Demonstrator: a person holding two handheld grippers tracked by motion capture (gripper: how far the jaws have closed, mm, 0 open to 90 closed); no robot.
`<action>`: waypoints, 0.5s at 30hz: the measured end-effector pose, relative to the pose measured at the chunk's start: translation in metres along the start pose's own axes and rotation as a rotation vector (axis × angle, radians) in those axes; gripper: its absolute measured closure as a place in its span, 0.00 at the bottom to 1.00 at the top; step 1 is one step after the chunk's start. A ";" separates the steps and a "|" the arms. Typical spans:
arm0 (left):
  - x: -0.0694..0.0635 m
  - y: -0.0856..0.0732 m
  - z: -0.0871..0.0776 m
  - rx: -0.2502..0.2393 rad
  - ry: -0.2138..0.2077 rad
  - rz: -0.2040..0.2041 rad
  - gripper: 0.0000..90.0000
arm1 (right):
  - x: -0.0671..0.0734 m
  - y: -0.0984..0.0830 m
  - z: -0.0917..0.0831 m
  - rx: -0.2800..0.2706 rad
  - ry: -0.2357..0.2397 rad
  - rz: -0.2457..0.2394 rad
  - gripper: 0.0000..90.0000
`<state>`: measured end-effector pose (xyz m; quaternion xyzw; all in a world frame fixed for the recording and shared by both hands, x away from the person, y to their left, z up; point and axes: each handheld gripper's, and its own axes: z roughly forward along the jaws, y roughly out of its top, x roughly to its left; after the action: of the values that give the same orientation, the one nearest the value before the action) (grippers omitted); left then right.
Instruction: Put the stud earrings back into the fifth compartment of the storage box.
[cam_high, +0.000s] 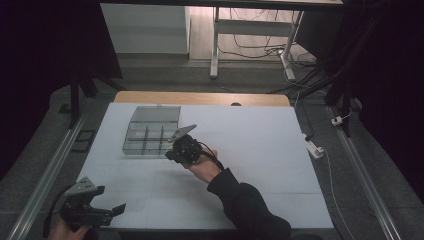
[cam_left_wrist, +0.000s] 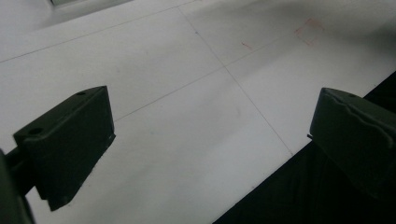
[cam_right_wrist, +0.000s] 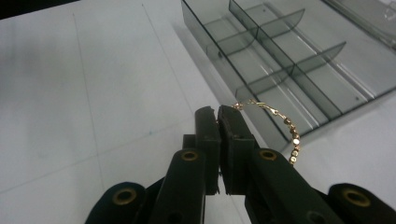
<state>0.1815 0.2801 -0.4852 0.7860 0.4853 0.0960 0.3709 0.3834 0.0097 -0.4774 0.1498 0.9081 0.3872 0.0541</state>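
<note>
Closed black jaws of the right gripper (cam_right_wrist: 218, 114) are pinching one end of a gold bead bracelet (cam_right_wrist: 285, 126), which is arcing out to the side and hanging free above the white table (cam_right_wrist: 70, 116). Pinching at the end is likely letting the chain drape so it can be lowered into a cell. Just beyond the jaws, the clear compartment box (cam_right_wrist: 289, 60) is sitting with its lid open, its near edge facing the gripper. In the high view, the left gripper (cam_high: 107, 200) is waiting at the table's near left corner, jaws standing wide apart and holding nothing, well clear of the box.
</note>
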 end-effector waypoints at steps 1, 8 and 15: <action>0.000 0.000 0.000 0.000 0.000 0.000 0.00 | 0.000 0.002 0.002 0.000 -0.001 0.005 0.97; 0.001 0.000 0.000 -0.002 -0.004 -0.003 0.00 | -0.006 0.015 0.014 -0.015 -0.008 0.010 0.97; 0.001 0.000 0.000 -0.002 -0.009 -0.005 0.00 | -0.013 0.028 0.030 -0.028 -0.010 0.012 0.97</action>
<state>0.1818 0.2809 -0.4853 0.7847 0.4855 0.0921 0.3742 0.4083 0.0445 -0.4788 0.1562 0.9014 0.3997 0.0585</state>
